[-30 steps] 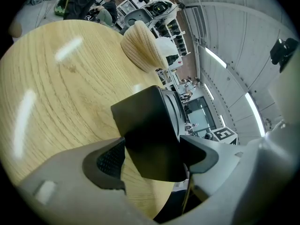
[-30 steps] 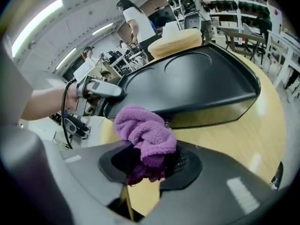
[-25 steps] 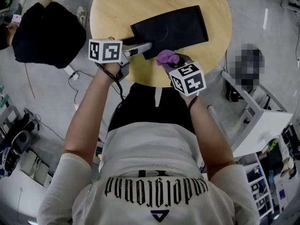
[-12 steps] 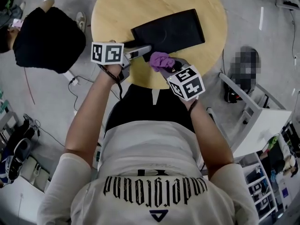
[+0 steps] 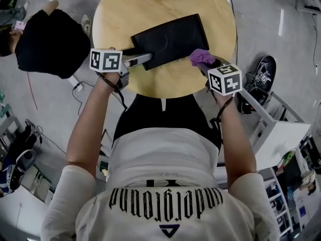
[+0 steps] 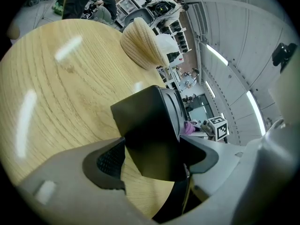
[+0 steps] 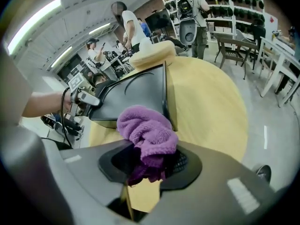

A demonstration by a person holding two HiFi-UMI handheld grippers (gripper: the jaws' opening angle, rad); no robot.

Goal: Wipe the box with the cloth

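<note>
A flat black box (image 5: 173, 38) lies on the round wooden table (image 5: 165, 82). My left gripper (image 5: 139, 59) is shut on the box's near left corner (image 6: 150, 144), its jaws on either side of the black edge. My right gripper (image 5: 213, 64) is shut on a bunched purple cloth (image 5: 202, 57) (image 7: 146, 134), held just off the box's near right corner (image 7: 166, 102). In the right gripper view the cloth sticks out in front of the jaws and the box (image 7: 136, 95) stretches away behind it.
A tan cap (image 7: 152, 54) (image 6: 140, 43) rests on the table's far side. A person in black (image 5: 47, 34) sits at the left of the table. A white chair (image 5: 278, 127) and shoes (image 5: 261, 74) stand at the right on the floor.
My right gripper with the purple cloth has swung to the right, from the box's near middle to its right corner. The left gripper stays clamped on the box.
</note>
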